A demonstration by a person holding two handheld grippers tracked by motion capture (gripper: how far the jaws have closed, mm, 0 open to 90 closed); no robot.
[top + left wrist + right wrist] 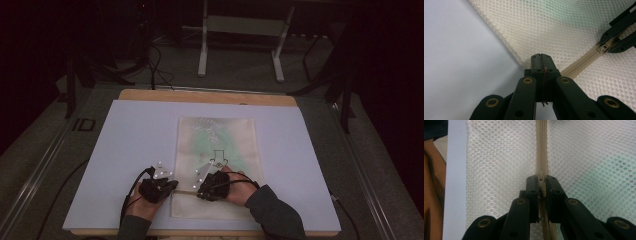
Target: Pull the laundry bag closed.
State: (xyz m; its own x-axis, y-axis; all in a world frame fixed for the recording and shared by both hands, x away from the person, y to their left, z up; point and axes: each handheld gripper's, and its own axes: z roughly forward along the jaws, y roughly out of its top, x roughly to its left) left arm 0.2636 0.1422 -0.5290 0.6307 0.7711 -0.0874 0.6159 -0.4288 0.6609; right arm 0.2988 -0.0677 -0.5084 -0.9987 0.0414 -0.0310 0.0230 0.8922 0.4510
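Note:
A cream mesh bag (pixel 235 150) lies flat on the pale mat (pixel 135 145), with something green showing faintly through it. Its beige zipper (pixel 584 65) runs along the near end. My left gripper (pixel 174 184) is at the bag's left edge, where the zipper ends. In the left gripper view its jaws (pixel 540 59) are pressed together on the bag's edge there. My right gripper (pixel 199 192) sits a short way along the zipper. Its jaws (pixel 542 181) are shut on the zipper pull (pixel 541 178), which also shows between them in the left gripper view (pixel 603 47).
The mat covers a wooden tabletop (pixel 210 96). A white metal stand (pixel 240 45) and several cables (pixel 155 70) are on the floor beyond the table. Both forearms enter from the near edge.

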